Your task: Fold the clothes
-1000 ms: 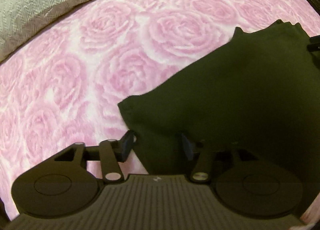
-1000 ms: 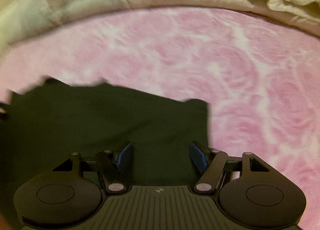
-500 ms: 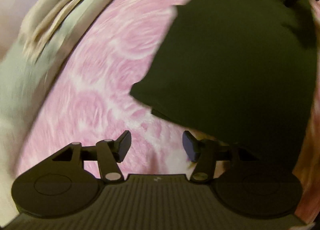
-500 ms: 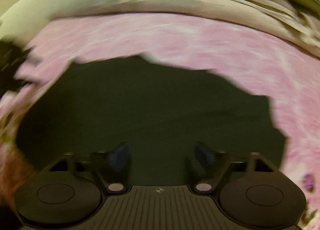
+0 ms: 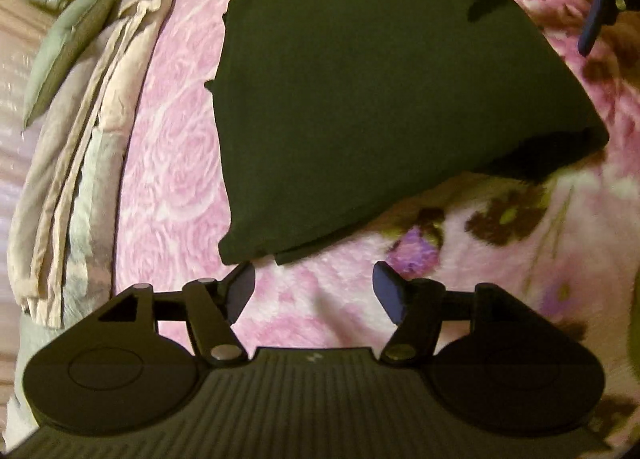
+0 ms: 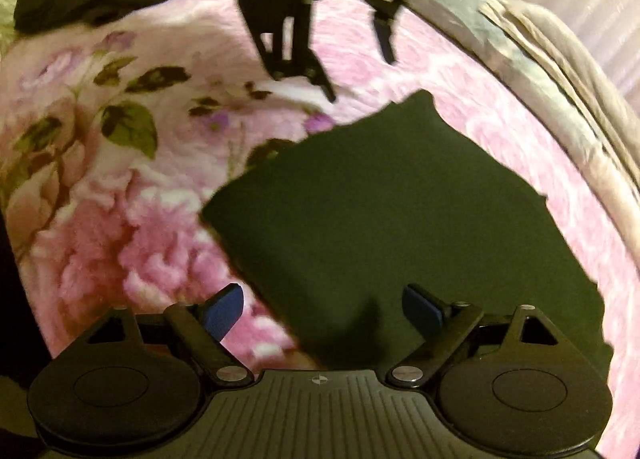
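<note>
- Left wrist view: we've got the left gripper [image 5: 314, 291] spread wide with nothing in it, hanging over the pink rose blanket [image 5: 176, 163] just short of the near corner of the folded dark garment [image 5: 360, 91], which lies flat on the blanket. Rumpled beige bedding [image 5: 80, 131] runs along the left.
- Right wrist view: our right gripper [image 6: 322, 309] is also spread and empty (a bit blurry). The garment [image 6: 400, 211] sits under its right finger, and the other gripper [image 6: 292, 43] shows across the blanket [image 6: 120, 199].
</note>
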`<move>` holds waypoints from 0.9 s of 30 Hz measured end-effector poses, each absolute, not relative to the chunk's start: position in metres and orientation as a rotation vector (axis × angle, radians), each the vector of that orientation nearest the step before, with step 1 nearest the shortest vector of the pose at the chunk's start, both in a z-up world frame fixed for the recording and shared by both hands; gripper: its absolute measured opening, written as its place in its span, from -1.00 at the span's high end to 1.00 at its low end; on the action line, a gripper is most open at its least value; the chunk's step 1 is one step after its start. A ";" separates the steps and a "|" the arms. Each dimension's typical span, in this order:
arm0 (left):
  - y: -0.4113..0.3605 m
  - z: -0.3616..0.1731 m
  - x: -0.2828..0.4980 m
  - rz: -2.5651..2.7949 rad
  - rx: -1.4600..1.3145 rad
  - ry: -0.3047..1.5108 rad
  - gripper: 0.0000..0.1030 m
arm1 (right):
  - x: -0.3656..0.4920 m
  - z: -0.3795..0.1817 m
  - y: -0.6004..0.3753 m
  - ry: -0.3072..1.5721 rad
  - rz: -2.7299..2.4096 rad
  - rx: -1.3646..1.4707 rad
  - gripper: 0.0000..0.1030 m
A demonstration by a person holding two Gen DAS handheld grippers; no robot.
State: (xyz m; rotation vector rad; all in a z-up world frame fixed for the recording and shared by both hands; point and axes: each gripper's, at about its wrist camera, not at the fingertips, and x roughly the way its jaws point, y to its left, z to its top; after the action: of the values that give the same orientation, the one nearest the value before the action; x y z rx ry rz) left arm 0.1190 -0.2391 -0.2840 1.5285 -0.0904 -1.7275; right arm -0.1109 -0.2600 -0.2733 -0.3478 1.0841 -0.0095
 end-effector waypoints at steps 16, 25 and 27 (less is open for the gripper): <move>-0.246 -0.321 0.124 -1.827 1.629 -0.494 -0.45 | -0.085 -0.290 -0.267 1.078 -0.038 -0.373 0.77; -0.266 -0.329 0.119 -1.878 1.751 -0.655 0.40 | -0.099 -0.248 -0.284 0.997 -0.092 -0.244 0.81; -0.270 -0.328 0.116 -1.882 1.793 -0.634 0.80 | -0.108 -0.235 -0.295 0.966 -0.123 -0.180 0.82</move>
State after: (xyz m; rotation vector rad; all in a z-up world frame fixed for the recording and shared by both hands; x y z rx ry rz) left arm 0.1165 -0.2704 -0.3280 1.7934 -0.6337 -1.8819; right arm -0.1075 -0.2946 -0.2352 -0.1799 0.9664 -0.1232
